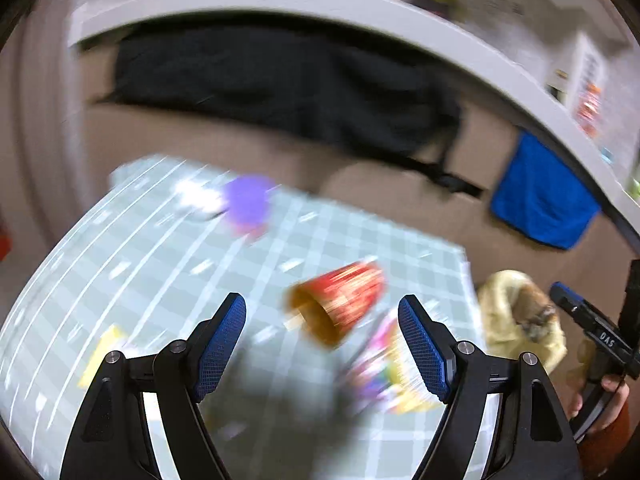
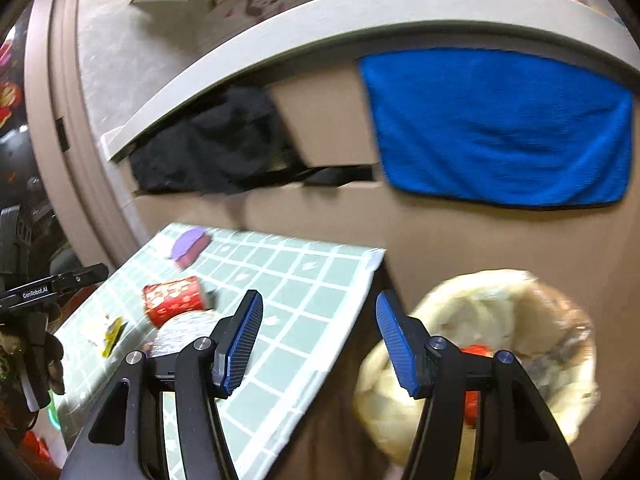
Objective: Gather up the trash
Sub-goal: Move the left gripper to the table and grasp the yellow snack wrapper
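Trash is partly collected, judging by what lies where. The bin (image 2: 480, 344), lined with a pale yellowish bag, stands on the floor just beside the table's right edge, and something red and some crumpled grey-brown material already show inside it, partly hidden behind the right gripper (image 2: 320, 340). So at least some pieces appear to have gone in.

Several pieces are left on the table (image 2: 304, 280), which carries a green checked cloth. A red paper cup (image 2: 172, 300) lies on its side toward the middle of the table, open mouth facing the left gripper (image 1: 322, 344) in the left wrist view. A purple item (image 2: 190, 246) sits near the far edge, with something white next to it in the blurred left view. A small yellow wrapper (image 2: 114, 334) lies toward the left edge, and a colourful printed wrapper (image 1: 392, 376) rests close to the near right part of the table; the blur hides what it is exactly.

Both grippers have their jaws spread wide with nothing between the blue pads. The right gripper hangs over the gap between the table's right edge and the bin; the left one points at the cup and the printed wrapper.

Roughly, the job looks under way but far from finished: four or more pieces are yet to be picked up, the cup being the nearest candidate for the left gripper.
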